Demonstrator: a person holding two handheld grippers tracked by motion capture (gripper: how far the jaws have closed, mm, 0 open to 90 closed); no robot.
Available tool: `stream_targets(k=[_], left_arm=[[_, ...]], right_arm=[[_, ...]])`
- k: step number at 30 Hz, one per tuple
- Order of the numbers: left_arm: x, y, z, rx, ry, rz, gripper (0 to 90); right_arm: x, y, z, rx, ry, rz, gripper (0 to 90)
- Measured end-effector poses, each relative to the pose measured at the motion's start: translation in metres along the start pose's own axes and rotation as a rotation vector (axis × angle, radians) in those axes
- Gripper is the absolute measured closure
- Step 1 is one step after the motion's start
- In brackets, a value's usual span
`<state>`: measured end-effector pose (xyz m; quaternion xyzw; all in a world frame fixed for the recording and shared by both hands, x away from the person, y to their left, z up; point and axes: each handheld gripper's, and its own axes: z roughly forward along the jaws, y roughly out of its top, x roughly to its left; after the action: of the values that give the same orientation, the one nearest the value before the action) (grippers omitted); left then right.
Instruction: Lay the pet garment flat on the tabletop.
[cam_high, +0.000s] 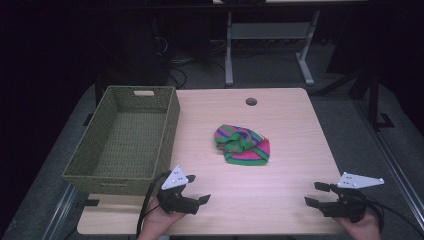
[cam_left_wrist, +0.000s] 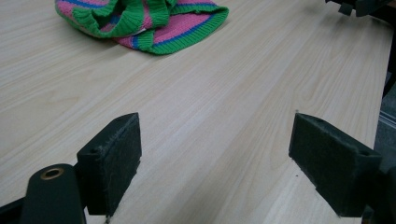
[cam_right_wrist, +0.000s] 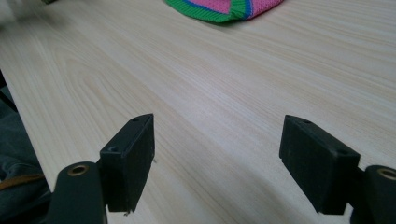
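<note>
Both grippers, left gripper and right gripper, are held agape and empty at the near table edge. Knit cloth should be pinched at a bunched fold (not the flat hem), then lifted toward the basket.

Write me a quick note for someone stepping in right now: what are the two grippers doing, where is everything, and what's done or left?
Left gripper: open, holding nothing, near the table's front edge beside the basket.
Right gripper: open, holding nothing, at the front right of the table.
Knitted cloth: crumpled in a heap at the middle of the table, apart from both grippers.
Basket: at the left side, nothing visible inside.
Done: nothing visible; the cloth is not gripped.
Left: probably pick up the cloth; the basket looks like its likely destination.
</note>
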<state>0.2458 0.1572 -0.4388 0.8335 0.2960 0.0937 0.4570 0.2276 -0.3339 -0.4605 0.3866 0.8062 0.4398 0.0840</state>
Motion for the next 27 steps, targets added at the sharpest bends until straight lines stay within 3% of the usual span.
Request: stream_targets(k=[7, 12, 18, 22, 27], left_arm=[[-0.003, 0.000, 0.002, 0.010, -0.009, 0.020, 16.6], [-0.004, -0.001, 0.002, 0.013, -0.006, 0.028, 16.6], [-0.003, -0.001, 0.004, 0.023, -0.015, 0.025, 16.7], [-0.001, -0.001, 0.004, 0.011, -0.042, 0.000, 16.8], [0.000, -0.001, 0.003, 0.002, -0.033, -0.007, 16.8]], right_arm=[[-0.002, 0.003, 0.000, -0.014, 0.007, 0.012, 25.2], [-0.001, 0.012, 0.004, -0.010, 0.007, -0.010, 23.8], [0.000, 0.021, 0.012, 0.017, 0.045, 0.002, 21.2], [0.001, 0.026, 0.013, 0.021, 0.039, -0.011, 20.7], [0.001, 0.034, 0.012, 0.025, 0.044, -0.027, 20.7]])
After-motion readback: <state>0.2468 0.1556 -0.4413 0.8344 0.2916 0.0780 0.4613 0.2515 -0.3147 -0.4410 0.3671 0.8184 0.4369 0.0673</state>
